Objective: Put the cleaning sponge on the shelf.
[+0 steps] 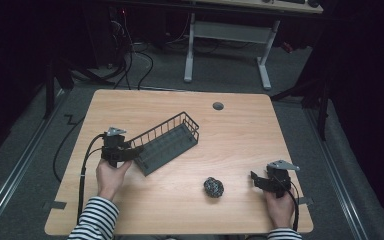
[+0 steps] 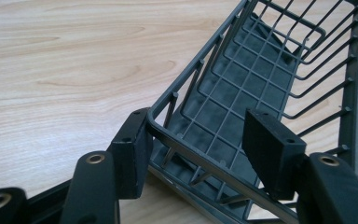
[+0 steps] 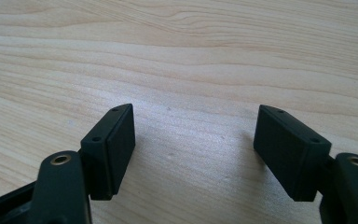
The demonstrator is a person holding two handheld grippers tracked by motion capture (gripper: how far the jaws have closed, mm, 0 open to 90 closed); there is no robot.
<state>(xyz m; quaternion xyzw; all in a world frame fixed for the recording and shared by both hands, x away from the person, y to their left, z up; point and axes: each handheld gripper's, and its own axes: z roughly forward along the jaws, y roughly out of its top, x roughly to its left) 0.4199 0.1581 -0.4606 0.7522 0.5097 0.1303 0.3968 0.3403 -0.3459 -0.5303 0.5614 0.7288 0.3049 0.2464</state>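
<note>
1 wire basket [image 1: 167,142] lies on the wooden table [image 1: 240,135], left of the middle, set at a slant so that its far end points up and to the right in the high view. It is dark grey, long and narrow, with a grid floor and barred sides.

Its near short end sits at the left gripper [image 1: 132,150]. In the left gripper view the basket [image 2: 261,93] runs away from the camera, and the rim of that near end passes between the 2 black jaws. The jaws stand spread apart: 1 pad [image 2: 133,154] touches the outer corner of the rim, while the other pad sits inside the basket, over the grid floor. The left gripper [image 2: 200,149] is released, not clenched on the wire. The person's left hand [image 1: 111,177] holds it, with a striped sleeve [image 1: 97,220] behind and a black cable [image 1: 82,175] trailing back.

A small dark ball of scrunched, speckled stuff [image 1: 213,187] rests on the table near the front edge, well apart from the basket.

The right gripper [image 1: 256,180] rests at the front right of the table, to the right of that ball. In the right gripper view its 2 jaws are wide apart over bare wood, so the right gripper [image 3: 193,144] is released and holds nothing.
</note>
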